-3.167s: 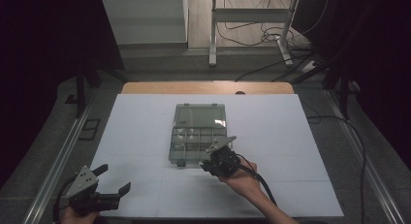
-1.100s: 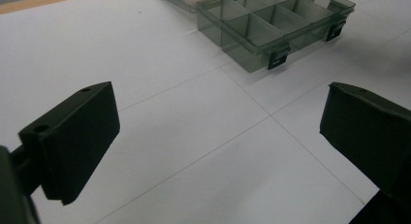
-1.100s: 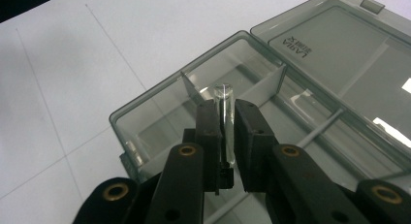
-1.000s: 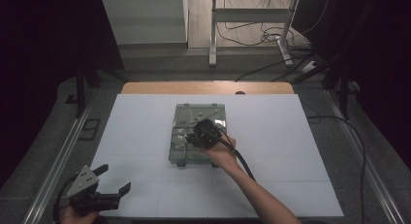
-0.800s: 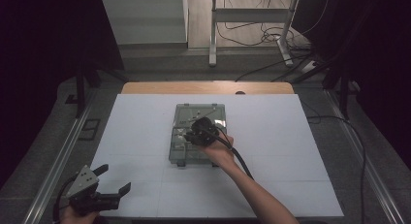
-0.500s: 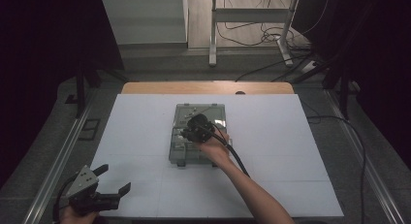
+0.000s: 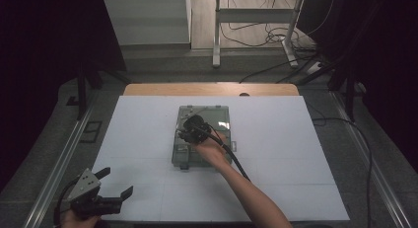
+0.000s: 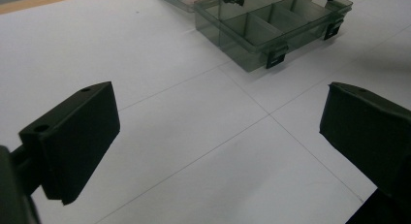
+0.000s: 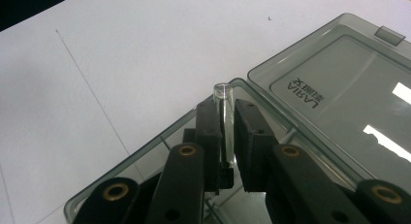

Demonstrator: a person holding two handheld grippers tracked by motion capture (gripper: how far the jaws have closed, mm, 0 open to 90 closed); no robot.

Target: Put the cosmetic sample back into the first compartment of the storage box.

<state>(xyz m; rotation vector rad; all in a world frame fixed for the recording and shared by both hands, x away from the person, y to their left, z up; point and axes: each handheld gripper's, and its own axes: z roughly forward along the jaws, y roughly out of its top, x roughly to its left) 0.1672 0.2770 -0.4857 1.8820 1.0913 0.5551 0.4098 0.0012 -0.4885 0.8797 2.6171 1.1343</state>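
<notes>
Overhead, the high view sets a smoky grey compartment box (image 7: 203, 137) at the middle of a white table sheet (image 7: 296, 154), its lid (image 7: 204, 112) thrown open flat on the far side. The right gripper (image 7: 190, 131) sits over the box's far-left part, near the hinge line, with the person's right hand (image 7: 211, 149) behind it and a black cable trailing back along the forearm. The left gripper (image 7: 112, 186) rests well apart from the box, at the sheet's near-left corner, its jaws spread wide. No writing can be read from this height.

From the left gripper view, the two black jaws stand far apart with nothing between them. Beyond them lies the box (image 8: 271, 25), seen from its latch side: two dark latches hang on the front wall, and divider walls split it into several compartments, which look empty as far as can be told.

Closer in, the right gripper view adds what the others miss. The right gripper (image 9: 227, 136) has its jaws pressed onto a small clear tube (image 9: 224, 115), held upright with its open rim poking above the fingertips. It sits over the box's corner by the hinge, just beside the lid (image 9: 349, 103). Moulded lettering on the lid, seen upside down, appears to read "LARIA", with further characters too small to make out.
</notes>
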